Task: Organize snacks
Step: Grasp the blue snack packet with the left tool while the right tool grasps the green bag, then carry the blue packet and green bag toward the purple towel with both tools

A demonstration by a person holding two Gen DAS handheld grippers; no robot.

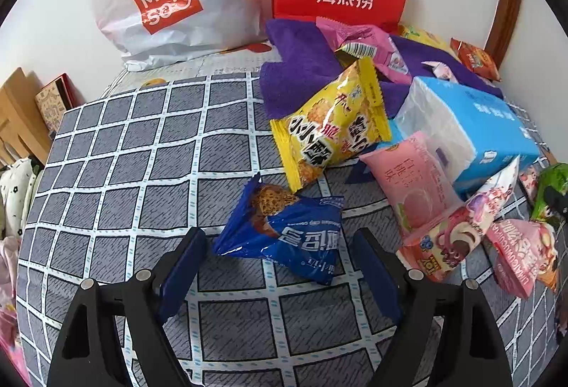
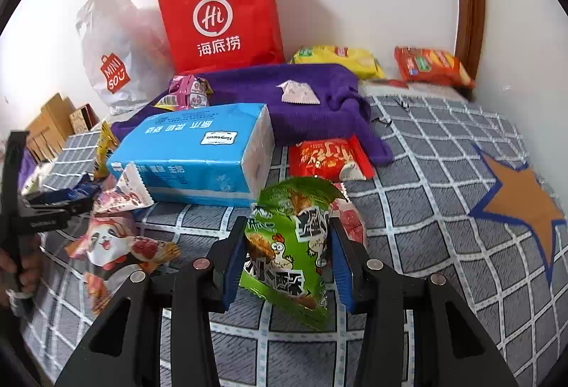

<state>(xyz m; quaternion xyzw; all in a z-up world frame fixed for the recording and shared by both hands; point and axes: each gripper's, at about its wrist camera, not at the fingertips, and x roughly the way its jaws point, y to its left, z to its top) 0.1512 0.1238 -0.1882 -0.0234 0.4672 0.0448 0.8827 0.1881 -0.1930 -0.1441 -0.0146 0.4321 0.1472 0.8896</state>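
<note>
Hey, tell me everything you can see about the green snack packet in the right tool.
The green snack packet is a glossy, crinkled plastic pouch printed with a cartoon chicken, bold black-and-white characters and a picture of a fried snack. It looks sealed and puffy. It stands roughly upright, clamped between the blue pads of the right tool, its lower edge hanging over the checked bedsheet, in front of the blue tissue pack.

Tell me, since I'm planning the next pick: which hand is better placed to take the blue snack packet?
Left. The left tongs are open with the blue snack packet lying right between their tips, while the right tongs are shut on the green snack packet.
</note>
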